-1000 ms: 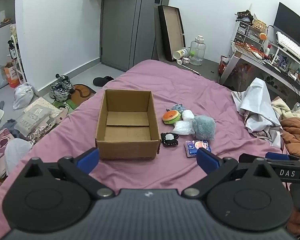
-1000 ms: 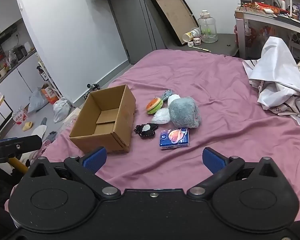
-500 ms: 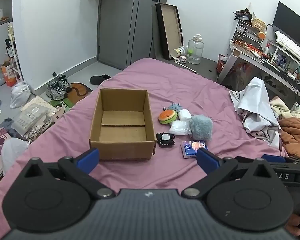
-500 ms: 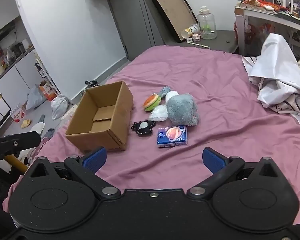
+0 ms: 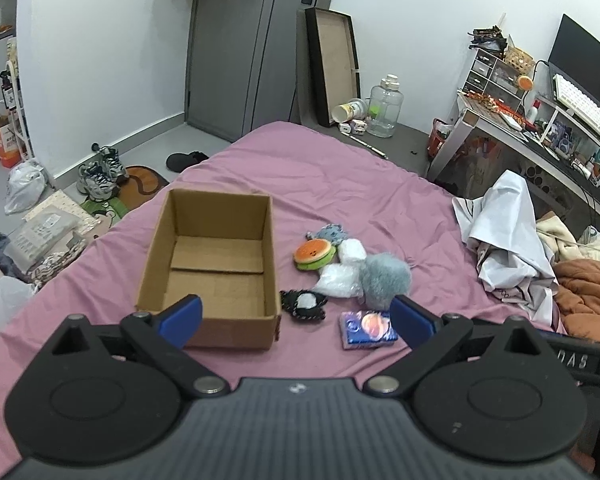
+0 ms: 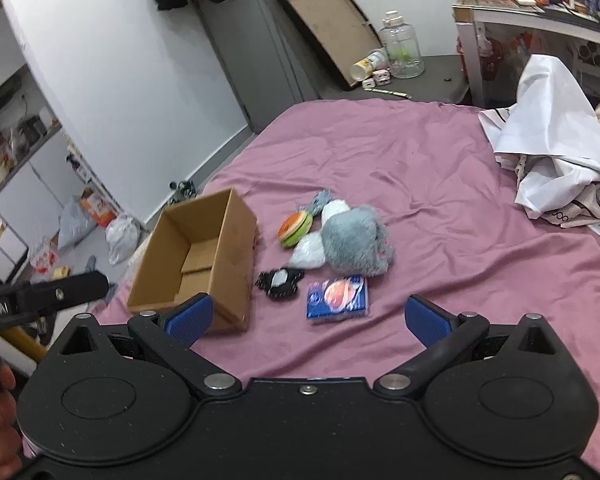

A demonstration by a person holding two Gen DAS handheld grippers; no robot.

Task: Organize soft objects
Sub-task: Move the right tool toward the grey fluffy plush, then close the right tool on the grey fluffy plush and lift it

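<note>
An open, empty cardboard box point(image 5: 214, 264) point(image 6: 198, 264) stands on the pink bed. Right of it lies a cluster of soft things: a grey fluffy plush point(image 5: 385, 280) point(image 6: 356, 246), an orange-green round plush point(image 5: 314, 254) point(image 6: 296, 227), white pouches point(image 5: 338, 280) point(image 6: 309, 254), a black-and-white piece point(image 5: 303, 304) point(image 6: 280, 282), a small blue-grey plush point(image 5: 330, 233) and a blue tissue pack point(image 5: 368, 328) point(image 6: 337, 297). My left gripper point(image 5: 296, 320) is open and empty, in front of the box. My right gripper point(image 6: 308, 318) is open and empty, just short of the tissue pack.
A crumpled white sheet point(image 5: 508, 232) point(image 6: 556, 160) and brown blanket point(image 5: 588, 296) lie at the bed's right side. A cluttered desk point(image 5: 540, 128) stands beyond. Shoes point(image 5: 100, 170) and bags point(image 5: 24, 186) lie on the floor at left. The other gripper's handle point(image 6: 40, 296) shows at left.
Both grippers have moved forward toward the box and the soft things, which now look nearer. The right gripper has also swung a little. Both stay open; nothing on the bed has moved.
</note>
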